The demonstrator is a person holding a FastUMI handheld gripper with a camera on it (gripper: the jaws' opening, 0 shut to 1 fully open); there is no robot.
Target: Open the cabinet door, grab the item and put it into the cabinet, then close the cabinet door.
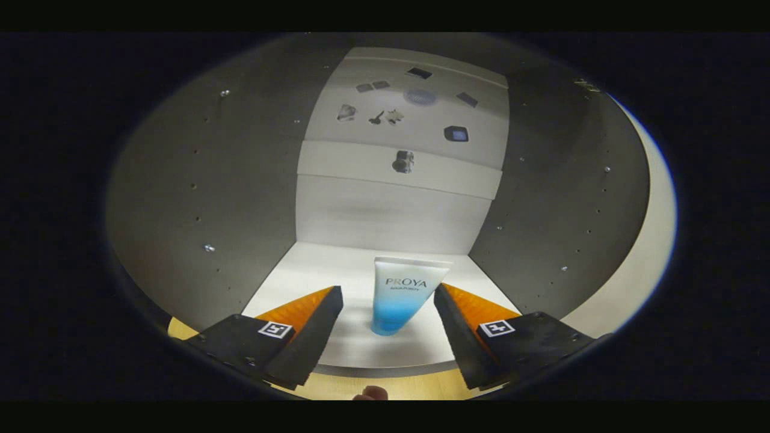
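The gripper view looks into an open cabinet (252,180) with dark side walls and a pale back panel (397,210). A white and blue tube (400,297) stands cap-down on the cabinet's light floor (313,270). The gripper (388,307) is open, its fingers (313,319) spread either side of the tube without touching it.

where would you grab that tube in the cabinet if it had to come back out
Probably the tube at mid-body, coming straight in from the cabinet's open front. It stands upright on its cap on the cabinet floor, wide flat end up, between the open fingers of the gripper, so they can close on its side edges.
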